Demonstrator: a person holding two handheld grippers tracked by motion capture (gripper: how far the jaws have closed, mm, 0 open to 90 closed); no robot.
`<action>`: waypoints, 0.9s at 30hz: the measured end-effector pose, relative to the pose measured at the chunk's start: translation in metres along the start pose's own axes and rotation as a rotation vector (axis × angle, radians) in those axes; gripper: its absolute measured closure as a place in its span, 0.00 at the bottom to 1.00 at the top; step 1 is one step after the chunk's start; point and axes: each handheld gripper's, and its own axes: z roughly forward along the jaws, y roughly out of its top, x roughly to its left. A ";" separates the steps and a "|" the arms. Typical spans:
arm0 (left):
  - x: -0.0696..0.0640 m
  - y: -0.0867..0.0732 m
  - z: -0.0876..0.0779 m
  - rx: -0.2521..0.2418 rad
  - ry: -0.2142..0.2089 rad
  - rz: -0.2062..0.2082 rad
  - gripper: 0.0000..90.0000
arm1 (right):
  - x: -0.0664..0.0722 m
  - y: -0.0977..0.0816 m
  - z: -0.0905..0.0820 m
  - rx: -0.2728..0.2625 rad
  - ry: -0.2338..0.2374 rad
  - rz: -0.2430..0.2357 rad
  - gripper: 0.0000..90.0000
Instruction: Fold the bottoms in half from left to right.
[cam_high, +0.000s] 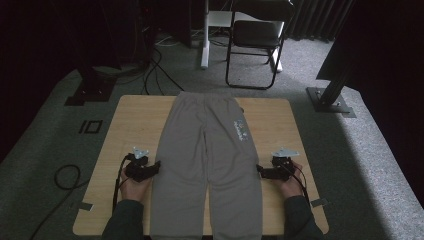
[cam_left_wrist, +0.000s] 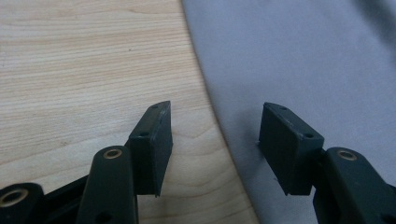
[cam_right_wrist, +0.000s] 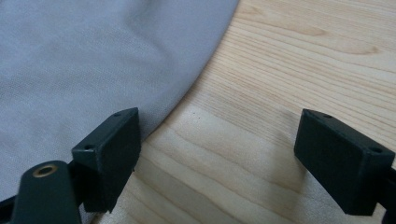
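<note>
Grey sweatpants (cam_high: 207, 150) lie flat on the wooden table (cam_high: 135, 115), waistband far, legs toward the person. My left gripper (cam_high: 158, 165) sits at the outer edge of the left leg. In the left gripper view it (cam_left_wrist: 215, 140) is open and straddles the cloth's edge (cam_left_wrist: 299, 65): one pad (cam_left_wrist: 154, 140) over bare wood, the other pad (cam_left_wrist: 287, 144) over fabric. My right gripper (cam_high: 258, 170) rests at the right leg's outer edge. In the right gripper view it (cam_right_wrist: 219, 149) stands wide open, one pad (cam_right_wrist: 112, 149) touching the cloth's edge (cam_right_wrist: 93, 60), the other pad (cam_right_wrist: 341, 161) over wood.
A black folding chair (cam_high: 257, 40) stands on the carpet beyond the table, beside a white post (cam_high: 205, 35). Dark stand bases (cam_high: 330, 100) flank the table's far corners. Cables (cam_high: 65, 175) trail on the floor at left.
</note>
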 end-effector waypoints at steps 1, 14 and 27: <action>0.000 0.000 0.000 0.000 0.000 0.000 0.51 | 0.000 0.000 0.000 0.000 0.000 0.000 0.16; -0.015 0.000 -0.003 0.018 -0.072 0.064 0.90 | 0.000 0.000 0.000 -0.001 0.001 0.000 0.16; -0.072 0.051 -0.007 -0.057 -0.269 0.189 0.99 | 0.000 0.000 0.000 -0.001 0.001 0.000 0.16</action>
